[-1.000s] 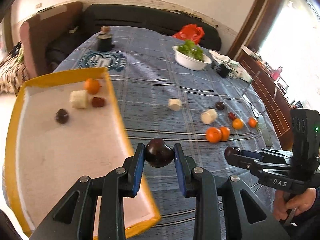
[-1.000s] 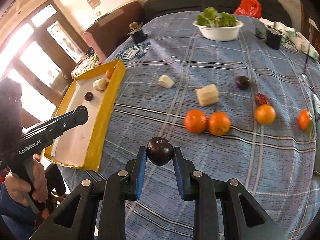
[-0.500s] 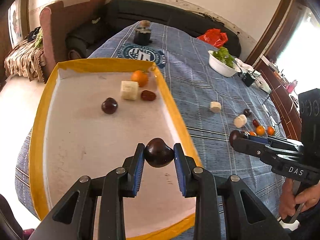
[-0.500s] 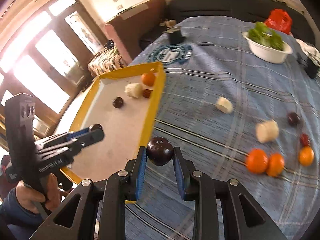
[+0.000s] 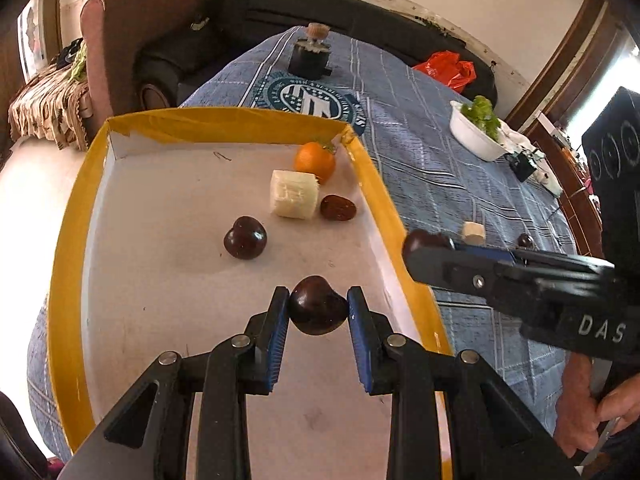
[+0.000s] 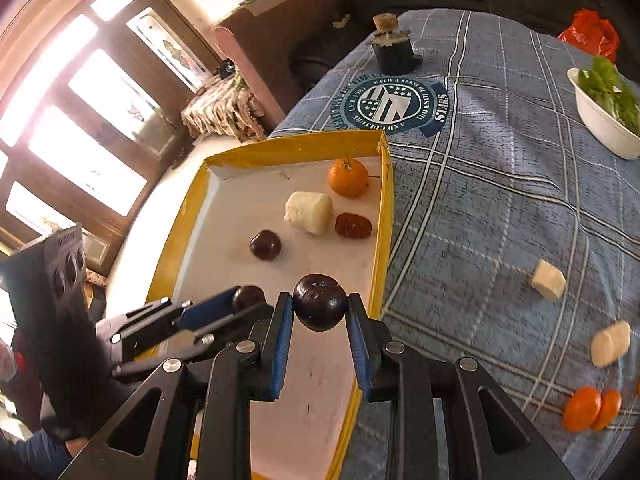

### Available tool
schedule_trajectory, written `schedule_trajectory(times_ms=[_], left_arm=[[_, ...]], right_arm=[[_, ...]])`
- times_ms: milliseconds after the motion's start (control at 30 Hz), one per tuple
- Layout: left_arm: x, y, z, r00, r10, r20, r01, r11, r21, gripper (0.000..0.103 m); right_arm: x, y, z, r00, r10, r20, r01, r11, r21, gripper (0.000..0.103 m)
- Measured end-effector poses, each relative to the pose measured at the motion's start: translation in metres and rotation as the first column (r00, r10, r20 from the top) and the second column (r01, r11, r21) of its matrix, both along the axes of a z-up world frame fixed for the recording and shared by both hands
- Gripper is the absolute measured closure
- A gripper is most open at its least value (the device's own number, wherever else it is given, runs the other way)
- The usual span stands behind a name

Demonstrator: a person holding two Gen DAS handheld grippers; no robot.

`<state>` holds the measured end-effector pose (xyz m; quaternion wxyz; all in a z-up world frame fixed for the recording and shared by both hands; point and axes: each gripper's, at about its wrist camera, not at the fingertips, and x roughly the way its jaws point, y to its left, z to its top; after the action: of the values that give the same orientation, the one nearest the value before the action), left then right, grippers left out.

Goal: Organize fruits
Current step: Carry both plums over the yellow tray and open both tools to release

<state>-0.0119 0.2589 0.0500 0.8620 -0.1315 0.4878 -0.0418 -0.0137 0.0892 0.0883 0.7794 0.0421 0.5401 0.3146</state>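
My left gripper [image 5: 318,306] is shut on a dark plum [image 5: 317,305] over the white floor of the yellow-rimmed tray [image 5: 72,240]. My right gripper [image 6: 319,308] is shut on another dark plum [image 6: 320,302] above the tray's right rim [image 6: 382,248]; it shows in the left wrist view [image 5: 426,242] over that rim. In the tray lie a dark plum [image 5: 245,237], a white banana piece [image 5: 294,194], a brown-red date [image 5: 338,208] and an orange [image 5: 315,160]. The left gripper also shows in the right wrist view [image 6: 248,298].
On the blue checked tablecloth lie banana pieces [image 6: 548,280] [image 6: 610,343] and two oranges [image 6: 592,408]. A white bowl of greens [image 6: 604,120], a dark jar [image 6: 394,52] and a red bag [image 6: 590,32] stand farther back. A sofa and armchair are behind the table.
Both grippers have moved left and forward with their plums. The left one is now over the tray floor; the right one has come up to the tray's right rim.
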Motion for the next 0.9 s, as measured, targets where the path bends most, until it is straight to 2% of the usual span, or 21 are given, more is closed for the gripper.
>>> schedule_trajectory(times_ms=[333, 733, 800, 900], left_arm=[[0.011, 0.003, -0.014, 1.000, -0.005, -0.016, 0.005, 1.000, 0.001, 0.075], [0.013, 0.006, -0.019, 1.000, -0.001, -0.019, 0.001, 1.000, -0.013, 0.075], [0.013, 0.007, -0.020, 1.000, 0.001, -0.022, -0.001, 1.000, -0.014, 0.074], [0.013, 0.007, -0.019, 1.000, 0.004, -0.024, -0.005, 1.000, -0.014, 0.071]], right_arm=[[0.023, 0.035, -0.024, 0.999, 0.033, -0.016, -0.034, 0.996, -0.077, 0.072], [0.034, 0.050, -0.039, 0.999, 0.030, -0.022, -0.032, 0.994, -0.101, 0.072], [0.035, 0.052, -0.039, 0.999, 0.034, -0.021, -0.036, 0.994, -0.105, 0.069], [0.033, 0.053, -0.037, 0.999, 0.038, -0.018, -0.039, 0.995, -0.096, 0.057]])
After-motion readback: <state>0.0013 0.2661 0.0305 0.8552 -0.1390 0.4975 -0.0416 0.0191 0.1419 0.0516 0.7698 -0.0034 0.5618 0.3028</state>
